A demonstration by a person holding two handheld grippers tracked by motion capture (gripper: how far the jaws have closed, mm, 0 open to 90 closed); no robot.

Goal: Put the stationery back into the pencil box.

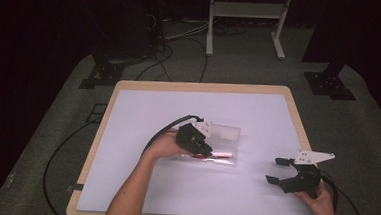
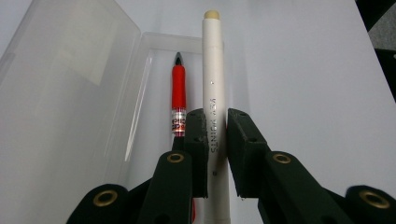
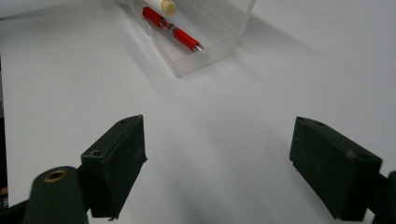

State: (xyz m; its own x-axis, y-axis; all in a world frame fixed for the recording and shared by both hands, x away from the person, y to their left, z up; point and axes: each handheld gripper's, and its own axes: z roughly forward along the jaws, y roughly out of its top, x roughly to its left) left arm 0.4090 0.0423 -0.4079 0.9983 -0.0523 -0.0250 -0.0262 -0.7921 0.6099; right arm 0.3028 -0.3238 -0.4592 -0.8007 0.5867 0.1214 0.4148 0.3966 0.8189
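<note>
A clear plastic pen case (image 1: 225, 134) lies open at the middle of the table, its lid (image 2: 60, 84) folded back. A red pen (image 2: 179, 91) rests in its tray. My left gripper (image 2: 215, 116) is shut on a white pen (image 2: 214, 70), which runs level along the tray's edge beside the red pen. In the high view the left gripper (image 1: 206, 149) sits over the case's near side. My right gripper (image 1: 275, 170) stands open near the table's right front, apart from the case. Its jaws (image 3: 219, 123) are wide with nothing between them, and the case (image 3: 205, 53) and red pen (image 3: 173, 30) lie ahead.
The table (image 1: 173, 196) has a white top with a wooden rim. Black cables trail off its left and right sides. Beyond the far edge stand black stand feet (image 1: 330, 85) and a white frame (image 1: 246, 21) on grey floor.
</note>
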